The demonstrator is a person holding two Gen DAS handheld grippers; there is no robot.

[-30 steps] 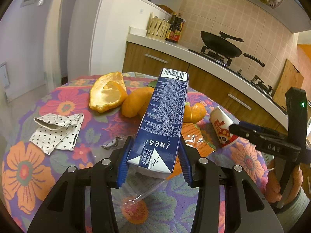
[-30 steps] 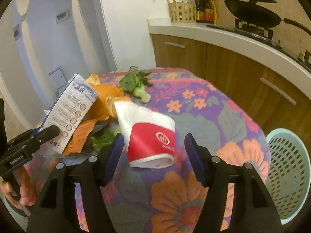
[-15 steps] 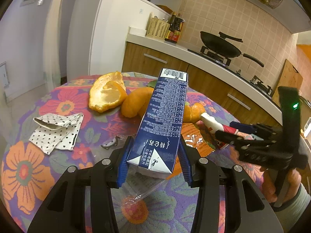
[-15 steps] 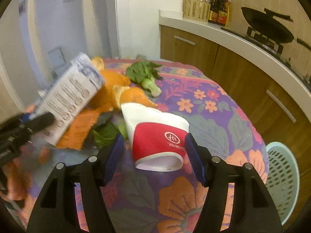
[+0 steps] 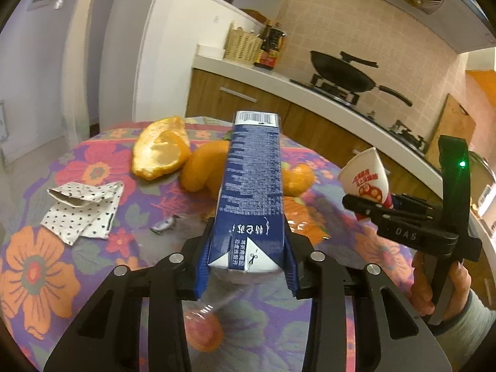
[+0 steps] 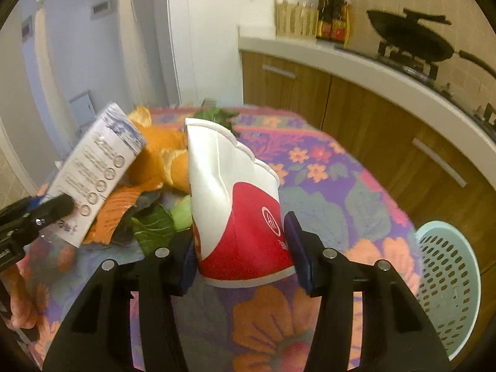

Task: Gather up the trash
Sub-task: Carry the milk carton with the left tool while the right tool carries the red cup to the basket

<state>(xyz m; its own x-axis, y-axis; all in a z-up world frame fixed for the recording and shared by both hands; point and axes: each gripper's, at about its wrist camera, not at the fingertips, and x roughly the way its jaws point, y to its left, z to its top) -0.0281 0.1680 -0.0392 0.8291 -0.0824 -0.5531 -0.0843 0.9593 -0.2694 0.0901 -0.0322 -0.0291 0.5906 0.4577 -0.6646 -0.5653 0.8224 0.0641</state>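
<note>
1. The left tool is clenched on a dark blue carton, its blue pads pressed against the carton's two sides near the folded end; the carton juts forward and up from the tool, barcode end farthest away.
2. The right tool is clenched on a crushed red-and-white paper cup, one pad on each side of the cup's red band; the cup's squashed white mouth points forward, away from the tool.
3. In the left wrist view the right tool shows to the right of the carton, with the paper cup raised above the table, which wears a floral cloth.
4. In the right wrist view the left tool shows far to the left, the carton tilted up from it.
5. Ahead of the left tool, beyond the carton, orange peels lie on the table; to their left, nearer the tool, lies a folded dotted napkin.
6. A small crumpled wrapper lies just left of the carton's lower end.
7. Green leaves and an orange wrapper lie between the two tools.
8. A pale green perforated basket stands beside the table's edge, to the right of the right tool.
</note>
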